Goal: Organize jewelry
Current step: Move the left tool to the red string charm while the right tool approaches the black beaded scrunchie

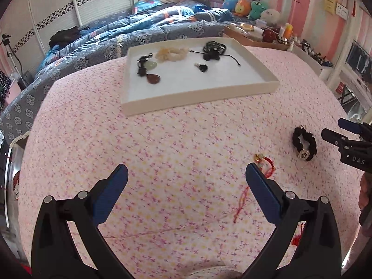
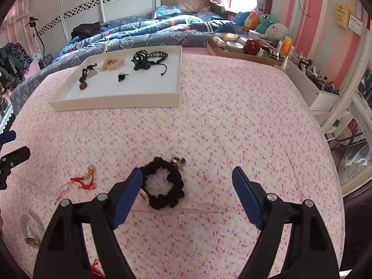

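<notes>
A black scrunchie bracelet [image 2: 166, 183] (metal charms on its rim) lies flat on the pink sheet; a red cord bracelet [image 2: 87, 181] sprawls at its 9 o'clock. At 11 o'clock, the white tray [image 2: 116, 98] holds several necklaces.

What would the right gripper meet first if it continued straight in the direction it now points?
Probably the black ruffled scrunchie bracelet lying on the pink floral bedsheet. The right gripper is open and angled down, with the bracelet near its left finger; depth is unclear.

Left gripper [image 1: 186, 176], right gripper [image 2: 187, 177]: black frames, blue pads, silver rivets, 2 jaws each.
</notes>
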{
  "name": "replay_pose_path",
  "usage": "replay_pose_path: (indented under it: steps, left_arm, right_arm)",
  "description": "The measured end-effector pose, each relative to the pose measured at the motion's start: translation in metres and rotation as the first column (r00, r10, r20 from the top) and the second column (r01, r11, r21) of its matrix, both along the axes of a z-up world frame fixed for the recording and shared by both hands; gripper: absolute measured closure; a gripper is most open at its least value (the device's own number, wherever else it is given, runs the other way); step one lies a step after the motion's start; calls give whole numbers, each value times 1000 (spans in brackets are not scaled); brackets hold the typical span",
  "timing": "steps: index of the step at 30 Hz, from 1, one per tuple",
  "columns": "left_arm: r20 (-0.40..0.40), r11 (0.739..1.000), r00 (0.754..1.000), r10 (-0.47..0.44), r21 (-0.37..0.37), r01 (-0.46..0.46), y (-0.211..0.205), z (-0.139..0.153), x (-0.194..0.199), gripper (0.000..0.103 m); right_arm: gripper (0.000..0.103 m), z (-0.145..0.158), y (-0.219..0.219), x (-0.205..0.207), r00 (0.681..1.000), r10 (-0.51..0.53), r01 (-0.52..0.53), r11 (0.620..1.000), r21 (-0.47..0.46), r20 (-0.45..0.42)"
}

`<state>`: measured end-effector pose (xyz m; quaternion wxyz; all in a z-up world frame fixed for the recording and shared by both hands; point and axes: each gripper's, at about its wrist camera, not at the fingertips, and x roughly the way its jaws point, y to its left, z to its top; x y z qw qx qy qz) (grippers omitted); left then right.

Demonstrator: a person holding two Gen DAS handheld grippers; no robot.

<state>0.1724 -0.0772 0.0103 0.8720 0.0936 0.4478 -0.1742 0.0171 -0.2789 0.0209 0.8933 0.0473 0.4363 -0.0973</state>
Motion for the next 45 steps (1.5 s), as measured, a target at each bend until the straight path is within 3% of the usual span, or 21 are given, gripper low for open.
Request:
replay_pose_path:
  steps: [11,16,23,28,31,37,42,45]
  left_arm:
    - [-80,996,994,-78,-46,74,-28,-21,-3,7]
    - [-166,993,980,-107,-62,98,-38,-36,-3,30]
    - [-180,987,972,-151,-74,140,-52,-42,-11,39]
    - [-182,983,967,-181,-67,171,-63,-44,-13,45]
    - [-200,981,961,-191,-75,179,-69,-47,-10,55]
    - [-210,978,955,-208,-78,196,-77,-52,-6,58]
    - [-212,977,955,-209,-81,196,-78,-55,0,63]
    - [-231,975,948,-217,-93,200,-79,-58,1,75]
  right_arm:
    - [23,-17,-2,-1,999,-12,11,1000,-23,-49]
    - [23,-20,-7,2,997,6,-8,1000,-22,-76]
    - [24,-23,-12,7,995,32,-32,999,5,-95]
    - [35,-26,-12,10,993,51,-49,999,23,-108]
    - [42,-29,-10,13,990,67,-64,998,27,-122]
    - [53,-37,-9,19,985,85,-79,996,50,-151]
    - [55,-40,-8,23,981,95,-87,995,56,-166]
    - [58,-42,-8,24,980,100,-91,994,61,-171]
